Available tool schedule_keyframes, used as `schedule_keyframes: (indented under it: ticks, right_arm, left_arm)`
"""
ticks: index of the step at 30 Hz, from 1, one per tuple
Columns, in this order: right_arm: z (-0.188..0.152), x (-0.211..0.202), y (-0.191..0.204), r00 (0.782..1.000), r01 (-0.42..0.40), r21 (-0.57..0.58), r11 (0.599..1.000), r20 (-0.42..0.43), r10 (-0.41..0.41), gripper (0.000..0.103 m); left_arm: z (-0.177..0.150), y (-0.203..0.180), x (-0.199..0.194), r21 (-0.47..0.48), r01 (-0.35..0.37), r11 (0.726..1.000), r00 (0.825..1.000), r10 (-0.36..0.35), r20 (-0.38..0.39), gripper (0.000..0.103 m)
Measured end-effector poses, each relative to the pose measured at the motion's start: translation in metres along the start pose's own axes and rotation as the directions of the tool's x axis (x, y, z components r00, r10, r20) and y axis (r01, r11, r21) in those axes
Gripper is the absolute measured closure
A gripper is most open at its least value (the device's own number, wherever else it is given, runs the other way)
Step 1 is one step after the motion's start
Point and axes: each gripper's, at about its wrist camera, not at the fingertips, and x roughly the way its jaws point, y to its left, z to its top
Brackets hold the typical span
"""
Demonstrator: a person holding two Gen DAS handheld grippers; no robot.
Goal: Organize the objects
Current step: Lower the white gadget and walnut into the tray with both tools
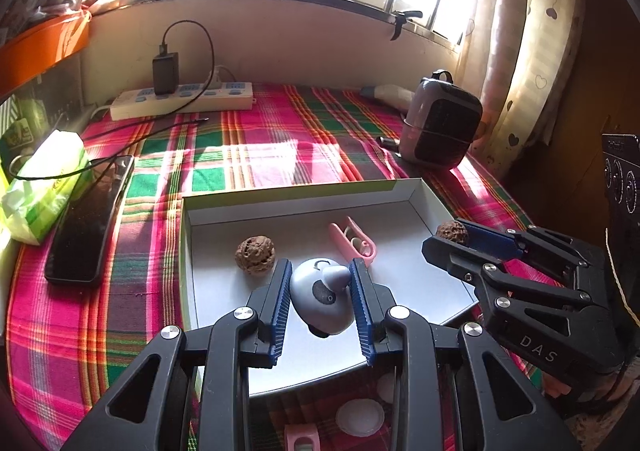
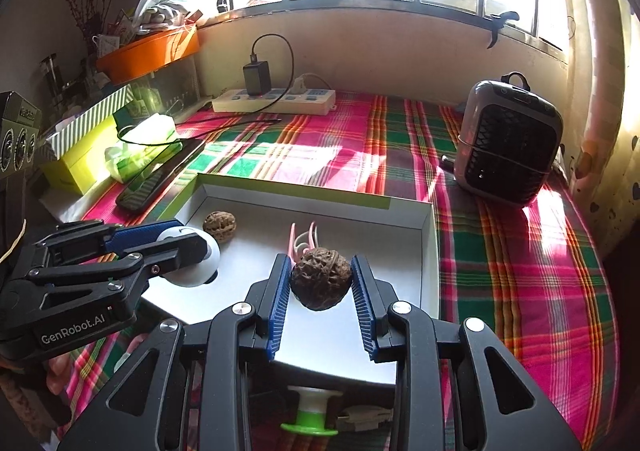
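A shallow white box (image 1: pixel 304 193) (image 2: pixel 428 251) lies on the plaid cloth. My left gripper (image 1: pixel 320 291) (image 2: pixel 188 247) is shut on a white round gadget (image 1: pixel 320 297) (image 2: pixel 196 267) and holds it over the box's near left part. My right gripper (image 2: pixel 321 283) (image 1: pixel 450 235) is shut on a brown walnut (image 2: pixel 321 283) (image 1: pixel 452 230) over the box's near right edge. A second walnut (image 1: pixel 255 254) (image 2: pixel 219 226) and pink clippers (image 1: pixel 354 241) (image 2: pixel 304 241) lie inside the box.
A black phone (image 1: pixel 90 227) and green tissue pack (image 1: pixel 44 187) lie left of the box. A power strip (image 1: pixel 182 99) sits at the back, a small heater (image 1: pixel 440 127) (image 2: pixel 508 143) at the right. A green-white spool (image 2: pixel 310 409) and white discs (image 1: pixel 360 417) lie before the box.
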Motion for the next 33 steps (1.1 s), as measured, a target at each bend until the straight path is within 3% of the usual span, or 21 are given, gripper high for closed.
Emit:
schedule_keyframes:
  ticks: [33]
  right_arm:
    - [0.022, 0.072, -0.028, 0.992, 0.036, -0.012, 0.999, -0.117, -0.038, 0.071]
  left_arm:
    - [0.025, 0.003, 0.073, 0.026, -0.027, 0.999, 0.994, 0.030, -0.106, 0.076]
